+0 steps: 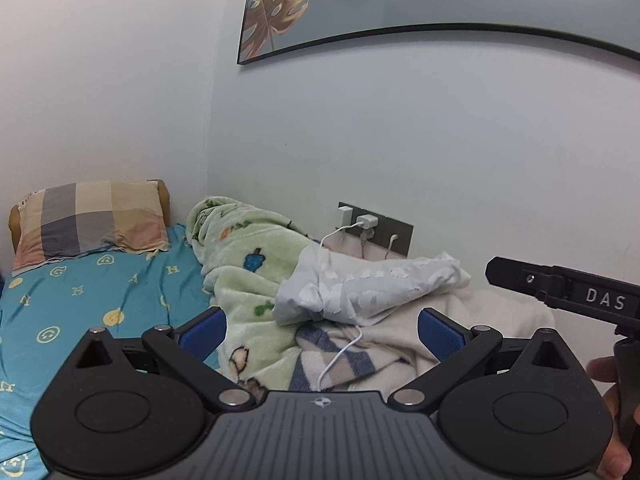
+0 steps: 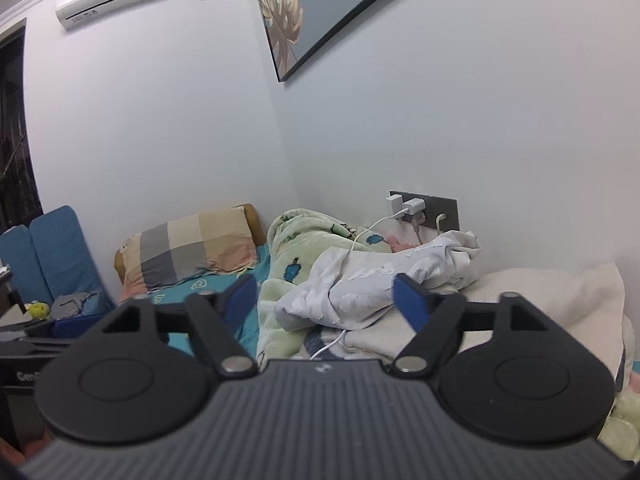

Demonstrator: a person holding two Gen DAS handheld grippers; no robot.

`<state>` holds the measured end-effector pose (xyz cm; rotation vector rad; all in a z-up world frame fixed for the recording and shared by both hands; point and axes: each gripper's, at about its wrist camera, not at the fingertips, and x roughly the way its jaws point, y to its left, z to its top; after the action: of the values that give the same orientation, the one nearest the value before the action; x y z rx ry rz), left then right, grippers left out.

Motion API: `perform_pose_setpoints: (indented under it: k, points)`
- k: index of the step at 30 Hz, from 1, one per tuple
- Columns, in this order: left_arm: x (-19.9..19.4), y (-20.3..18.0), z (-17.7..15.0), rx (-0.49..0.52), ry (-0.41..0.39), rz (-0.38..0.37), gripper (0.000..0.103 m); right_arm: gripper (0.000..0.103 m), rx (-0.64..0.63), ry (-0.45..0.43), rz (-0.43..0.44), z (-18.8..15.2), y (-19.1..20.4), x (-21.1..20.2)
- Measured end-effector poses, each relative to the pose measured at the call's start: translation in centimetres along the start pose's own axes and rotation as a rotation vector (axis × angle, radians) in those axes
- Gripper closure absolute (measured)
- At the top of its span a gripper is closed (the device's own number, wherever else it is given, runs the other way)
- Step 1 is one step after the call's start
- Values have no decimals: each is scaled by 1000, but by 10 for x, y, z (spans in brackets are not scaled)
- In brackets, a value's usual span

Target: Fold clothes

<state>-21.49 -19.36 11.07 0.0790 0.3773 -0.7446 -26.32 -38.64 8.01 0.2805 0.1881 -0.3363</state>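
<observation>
A crumpled white garment (image 1: 368,288) with a flaking print lies in a heap on the cream blanket (image 1: 460,340) of the bed, also seen in the right wrist view as the white garment (image 2: 372,284). My left gripper (image 1: 322,330) is open, its blue pads wide apart, held above the bedding short of the garment with nothing between them. My right gripper (image 2: 326,300) is open too, empty, raised in front of the same heap. In the left wrist view the right gripper's black body (image 1: 560,288) shows at the right edge, with a hand (image 1: 612,420) below it.
A green fleece blanket (image 1: 248,276) is bunched beside the garment. A white charger cable (image 1: 340,352) runs from the wall socket (image 1: 376,226) across the bedding. A checked pillow (image 1: 92,216) lies on the teal sheet (image 1: 100,300). Blue cushions (image 2: 56,256) stand at the far left.
</observation>
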Motion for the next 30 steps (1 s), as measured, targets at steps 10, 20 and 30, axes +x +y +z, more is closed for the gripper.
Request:
perform_pose_setpoints:
  k: [10,20,30]
  points:
    - [-18,9,-20,-8,-21,65,0,24,-58,30,-69,-27,18,1]
    - [-15,17,-26,-53,-16,93,0,24,-122,22,-70,-36,29,8]
    - [-17,17,-23,-46,-16,111,0,24,-111,40,-92,-37,21,12]
